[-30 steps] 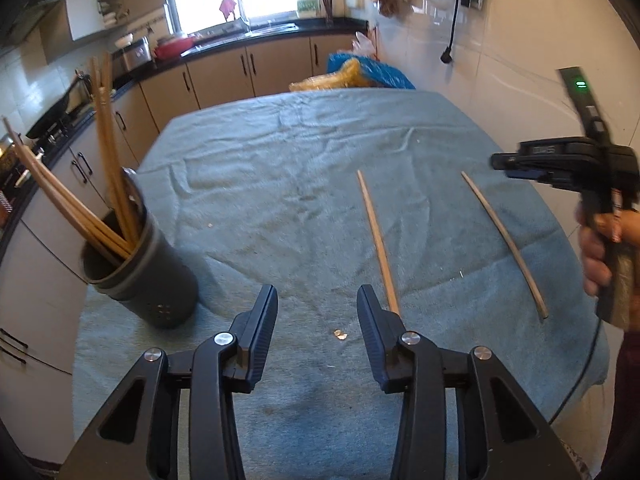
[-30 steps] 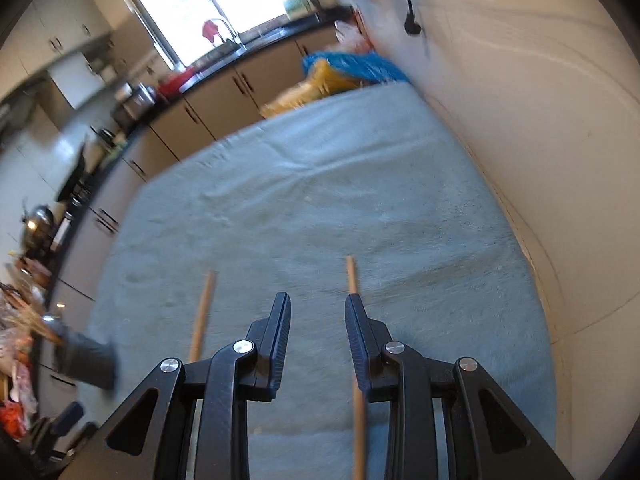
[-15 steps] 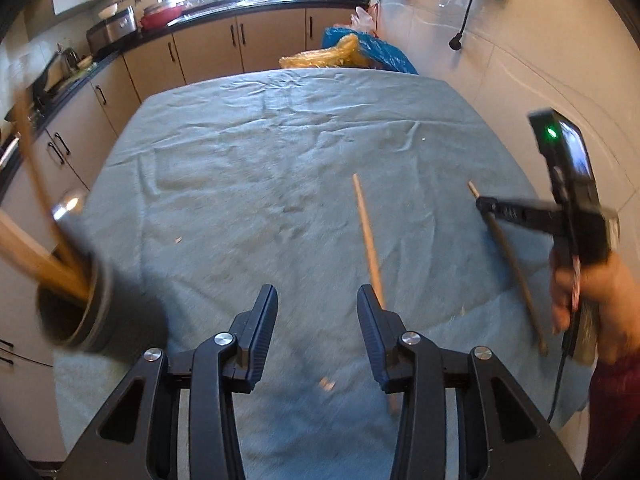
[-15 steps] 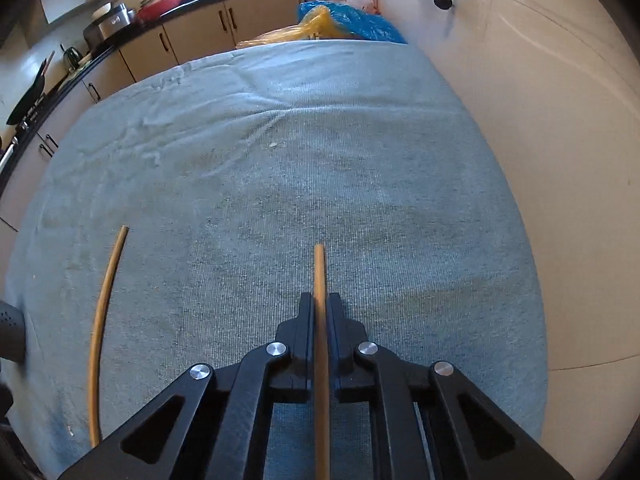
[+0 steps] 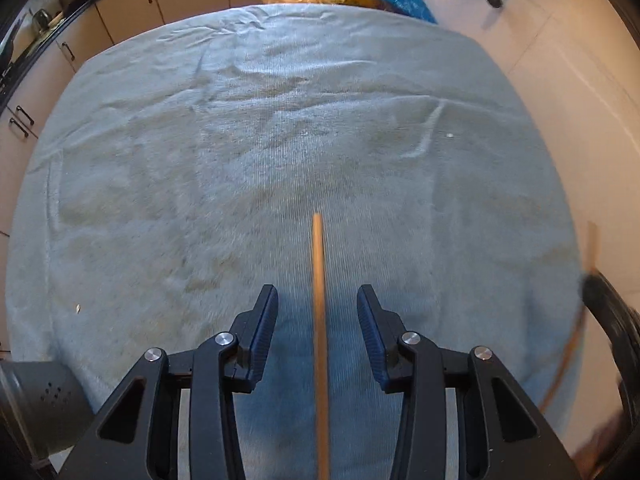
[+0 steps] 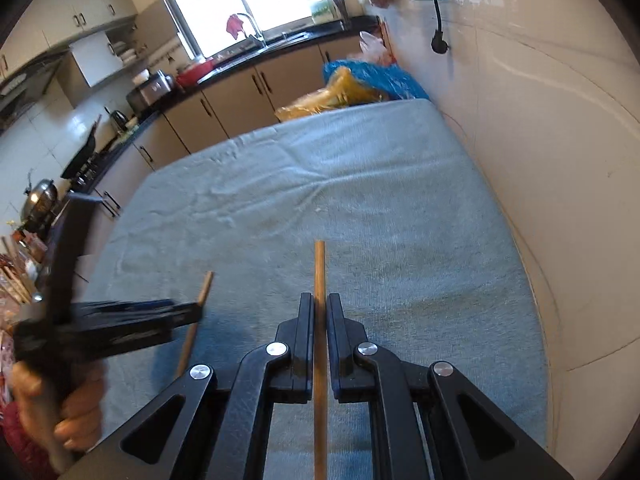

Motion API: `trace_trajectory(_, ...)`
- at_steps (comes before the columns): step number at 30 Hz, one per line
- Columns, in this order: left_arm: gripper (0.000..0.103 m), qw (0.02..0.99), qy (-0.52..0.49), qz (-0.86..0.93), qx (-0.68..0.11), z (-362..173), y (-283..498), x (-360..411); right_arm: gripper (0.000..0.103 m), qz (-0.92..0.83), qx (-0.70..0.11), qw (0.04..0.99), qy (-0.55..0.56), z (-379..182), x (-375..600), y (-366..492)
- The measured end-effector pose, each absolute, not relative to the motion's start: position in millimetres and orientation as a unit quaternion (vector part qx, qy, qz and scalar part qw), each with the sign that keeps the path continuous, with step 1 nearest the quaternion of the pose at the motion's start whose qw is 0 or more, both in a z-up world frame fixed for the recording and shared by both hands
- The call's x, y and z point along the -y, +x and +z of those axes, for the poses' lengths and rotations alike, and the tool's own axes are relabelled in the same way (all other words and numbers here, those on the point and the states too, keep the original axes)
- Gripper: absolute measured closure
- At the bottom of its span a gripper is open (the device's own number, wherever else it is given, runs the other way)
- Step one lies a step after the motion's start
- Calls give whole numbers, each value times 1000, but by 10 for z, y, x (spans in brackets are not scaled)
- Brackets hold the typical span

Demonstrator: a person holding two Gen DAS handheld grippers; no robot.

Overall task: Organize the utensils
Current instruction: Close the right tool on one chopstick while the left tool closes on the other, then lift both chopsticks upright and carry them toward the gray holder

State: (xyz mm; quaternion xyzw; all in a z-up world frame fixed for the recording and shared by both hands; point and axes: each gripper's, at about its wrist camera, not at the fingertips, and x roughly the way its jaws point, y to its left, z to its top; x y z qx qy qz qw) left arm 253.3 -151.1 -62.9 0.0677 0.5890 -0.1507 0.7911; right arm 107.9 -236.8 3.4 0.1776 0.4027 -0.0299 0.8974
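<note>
Wooden chopstick (image 5: 319, 320) between spread left tongs (image 5: 317, 334) — could roll toward 3 o'clock; right tongs (image 6: 320, 338) pinching another thin wooden chopstick (image 6: 319, 276).

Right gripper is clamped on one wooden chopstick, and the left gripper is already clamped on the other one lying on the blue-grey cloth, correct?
Not quite. The left gripper is not clamped: in the left wrist view its jaws stand apart on either side of the second wooden chopstick, with clear gaps, while it lies on the blue-grey cloth. The right gripper is indeed shut on its own thin wooden chopstick.
</note>
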Motion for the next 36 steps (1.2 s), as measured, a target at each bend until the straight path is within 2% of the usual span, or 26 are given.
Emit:
trace_trajectory(2,72,787,73,-147,-594,-696,2578,1590,96,-29,-400,899,178,40,2372,1072)
trace_trajectory(3,73,794,80,-142,-586,-687,2577,1624,96,-28,-398,899,179,47,2376,1062)
trace_trajectory(4,78,793,85,-142,-586,-697,2580,1658,96,-26,-398,900,179,52,2375,1070)
trace_trajectory(5,87,797,89,-138,-581,-698,2582,1680,96,-26,-397,899,180,60,2334,1095)
trace_trajectory(8,98,805,95,-130,-571,-707,2571,1692,96,-21,-392,900,187,51,2324,1124)
trace_trajectory(15,98,828,66,-165,-532,-523,2312,1497,96,-8,-363,912,190,185,2267,963)
trace_trajectory(29,98,913,40,-200,-353,652,1085,791,96,16,-263,953,151,670,1689,355)
trace_trajectory(36,98,923,32,-203,-326,855,806,539,96,22,-248,959,133,768,1388,232)
